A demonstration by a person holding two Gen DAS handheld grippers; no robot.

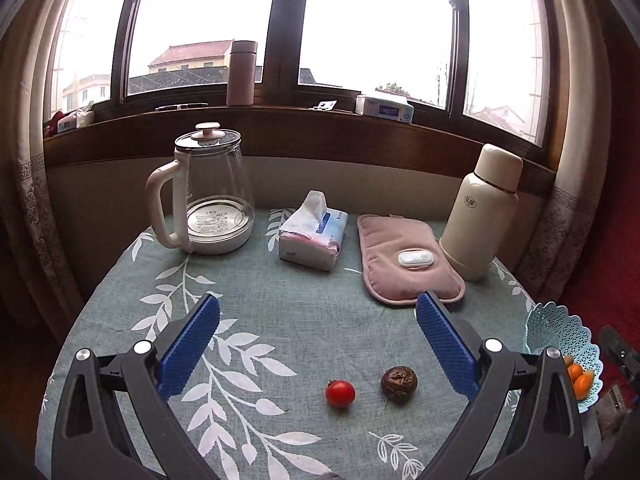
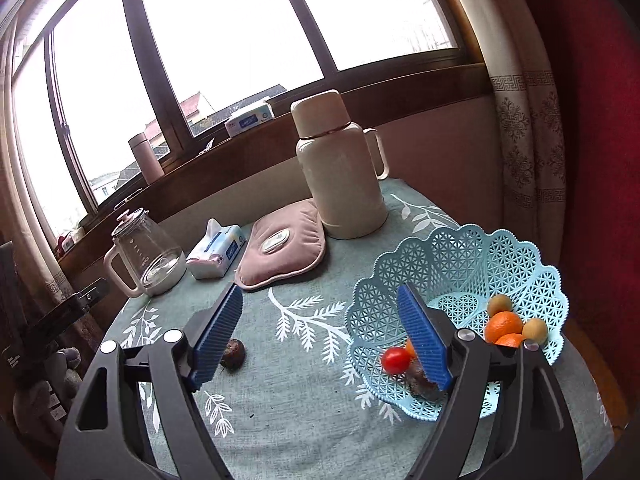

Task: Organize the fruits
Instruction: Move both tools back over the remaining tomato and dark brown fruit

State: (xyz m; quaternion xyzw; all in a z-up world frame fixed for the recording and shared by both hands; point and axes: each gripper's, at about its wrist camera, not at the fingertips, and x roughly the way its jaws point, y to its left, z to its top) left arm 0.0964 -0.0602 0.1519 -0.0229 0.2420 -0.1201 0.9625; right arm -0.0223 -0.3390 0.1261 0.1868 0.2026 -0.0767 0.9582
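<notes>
A red cherry tomato point(image 1: 340, 393) and a brown round fruit point(image 1: 399, 382) lie on the green leaf-print tablecloth, between and in front of my open left gripper point(image 1: 318, 316), which holds nothing. A light blue lattice basket point(image 2: 460, 264) at the table's right holds a cherry tomato point(image 2: 395, 360), oranges point(image 2: 503, 326), small yellow-green fruits point(image 2: 500, 303) and a dark brown fruit point(image 2: 420, 380). My open, empty right gripper point(image 2: 320, 312) hovers by the basket's left rim, its right finger over the basket. The brown fruit also shows on the cloth in the right wrist view point(image 2: 233, 353). The basket shows at the left wrist view's right edge point(image 1: 560, 332).
At the back of the table stand a glass kettle point(image 1: 212, 196), a tissue pack point(image 1: 314, 236), a pink heating pad point(image 1: 404, 264) and a cream thermos point(image 1: 484, 212). The windowsill behind holds a pink bottle point(image 1: 242, 74) and a box. A red chair sits at the right.
</notes>
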